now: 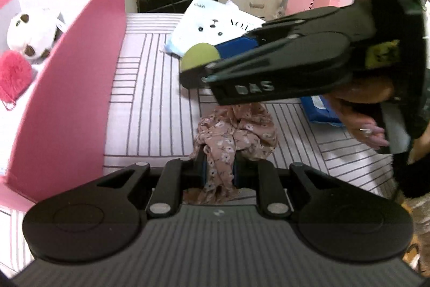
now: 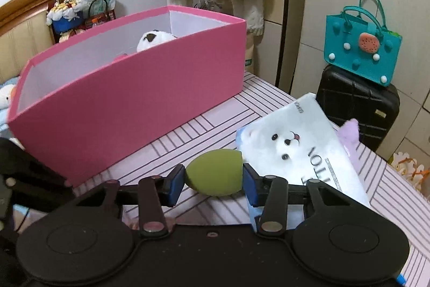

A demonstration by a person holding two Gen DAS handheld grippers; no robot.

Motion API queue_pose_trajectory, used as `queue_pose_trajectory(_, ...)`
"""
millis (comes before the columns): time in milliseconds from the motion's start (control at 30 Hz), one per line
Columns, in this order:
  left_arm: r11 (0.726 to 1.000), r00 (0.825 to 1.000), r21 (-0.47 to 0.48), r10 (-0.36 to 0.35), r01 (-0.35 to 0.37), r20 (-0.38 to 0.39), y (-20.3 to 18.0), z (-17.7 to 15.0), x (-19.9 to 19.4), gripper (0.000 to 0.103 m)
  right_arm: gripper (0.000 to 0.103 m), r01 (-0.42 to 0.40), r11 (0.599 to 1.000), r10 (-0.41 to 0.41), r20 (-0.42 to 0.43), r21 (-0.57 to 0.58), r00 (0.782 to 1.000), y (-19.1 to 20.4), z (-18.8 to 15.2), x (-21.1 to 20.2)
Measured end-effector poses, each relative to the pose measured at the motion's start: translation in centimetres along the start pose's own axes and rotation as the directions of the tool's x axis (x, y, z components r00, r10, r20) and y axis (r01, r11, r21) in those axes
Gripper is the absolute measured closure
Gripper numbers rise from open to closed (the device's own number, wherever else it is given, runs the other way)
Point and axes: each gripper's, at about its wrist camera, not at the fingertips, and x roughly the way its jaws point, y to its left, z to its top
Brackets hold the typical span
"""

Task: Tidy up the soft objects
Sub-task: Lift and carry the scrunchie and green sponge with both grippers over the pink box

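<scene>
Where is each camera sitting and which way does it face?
Left wrist: sits on the left gripper, angled down at the striped bedsheet; jaws shut on a floral pink cloth; the right gripper and a hand show.
Right wrist: sits on the right gripper, facing the wardrobe; its blue pads touch a green egg-shaped sponge.
Shared: pink cardboard box, teal felt handbag, sponge.

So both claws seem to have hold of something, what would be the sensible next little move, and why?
Probably carry the green sponge over the pink box and let go. The right gripper has it between its pads above the striped table, and the box already holds a white plush and a pink fluffy thing. The left gripper, shut on the floral cloth, could follow.
</scene>
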Motion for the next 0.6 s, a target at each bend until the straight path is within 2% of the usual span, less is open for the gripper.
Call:
queue_pose_trajectory(167,0.999,1.0,-0.026,-0.025,0.024,-0.015,0.4,0.1,0.1,0.087,0.052,-0.029,0.998,0.028,0.015,0.049,0.999,0.1,-0.4,-1.8)
queue_pose_trajectory(333,1.0,1.0,-0.025,-0.016,0.015,-0.013,0.5,0.2,-0.1,0.087,0.052,-0.033,0.993,0.03,0.023,0.109,0.999,0.1,-0.8,-2.8)
queue_pose_trajectory(600,0.999,0.999,-0.011,-0.031,0.031,-0.014,0.5,0.5,-1.2,0.087,0.052,0.014,0.991,-0.016,0.014,0.131,1.0,1.2,-1.6,-4.2)
